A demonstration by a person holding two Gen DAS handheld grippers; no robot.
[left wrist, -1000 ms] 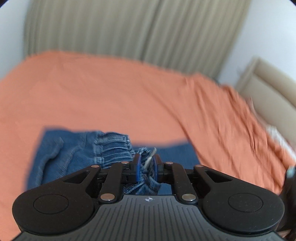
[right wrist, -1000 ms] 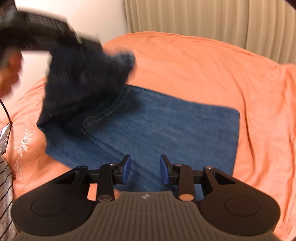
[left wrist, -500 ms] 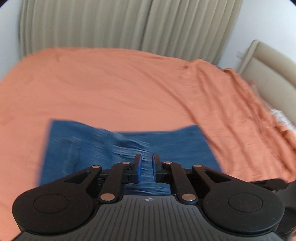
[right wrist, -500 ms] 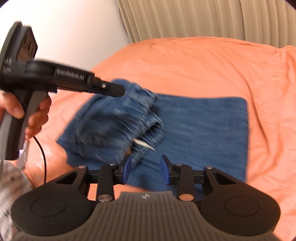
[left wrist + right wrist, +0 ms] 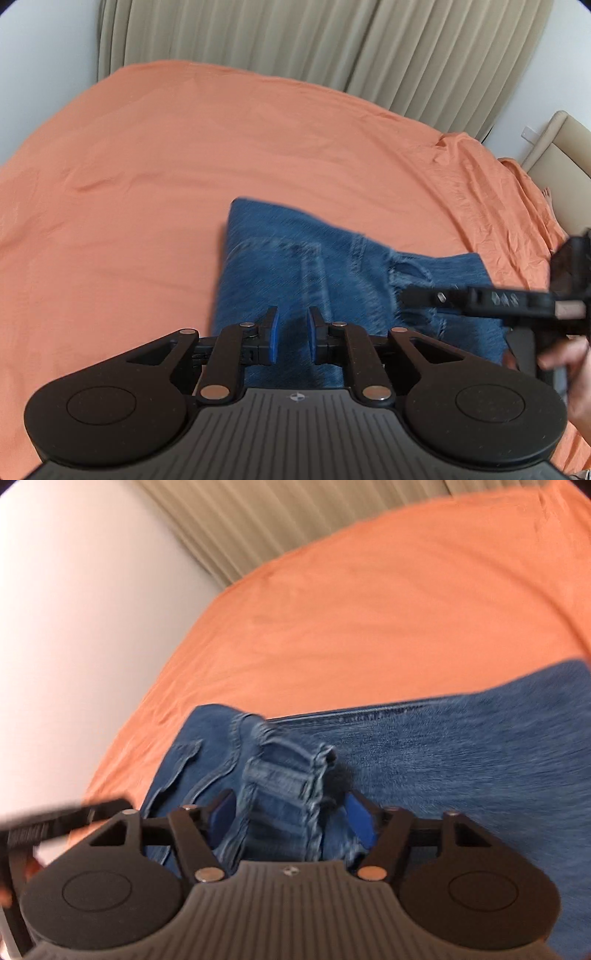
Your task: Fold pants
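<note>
Left gripper (image 5: 291,334): blue pads parted by a narrow gap, jaws just been opening, nothing clamped, denim only showing beneath the gap. Right gripper (image 5: 291,818): jaws spread wide, just been opening, with the gathered elastic waistband (image 5: 284,786) standing between the blue pads but not pressed by either.

Directly ahead of and under both claws: blue jeans (image 5: 332,280), folded into a compact rectangle and lying flat on the orange bedsheet (image 5: 184,155). Off to the right of the left claw, at fingertip level, the black body of the other tool reaching over the jeans' ruffled edge, with a person's hand (image 5: 569,365) wrapped round its handle. Off to the lower left of the right claw, a blurred black bar of the left tool crossing the sheet's edge.

Beyond the jeans, bare orange sheet, lightly creased, more rumpled toward the far right of the left claw. Past that, beige pleated curtains (image 5: 332,40) along the back, a white wall (image 5: 74,627) to the left of the right claw, and a beige padded headboard (image 5: 557,155) far right of the left claw.

Jeans: mid-blue denim, a back pocket and stitched seams on top, waistband bunched, edges soft with motion blur.
</note>
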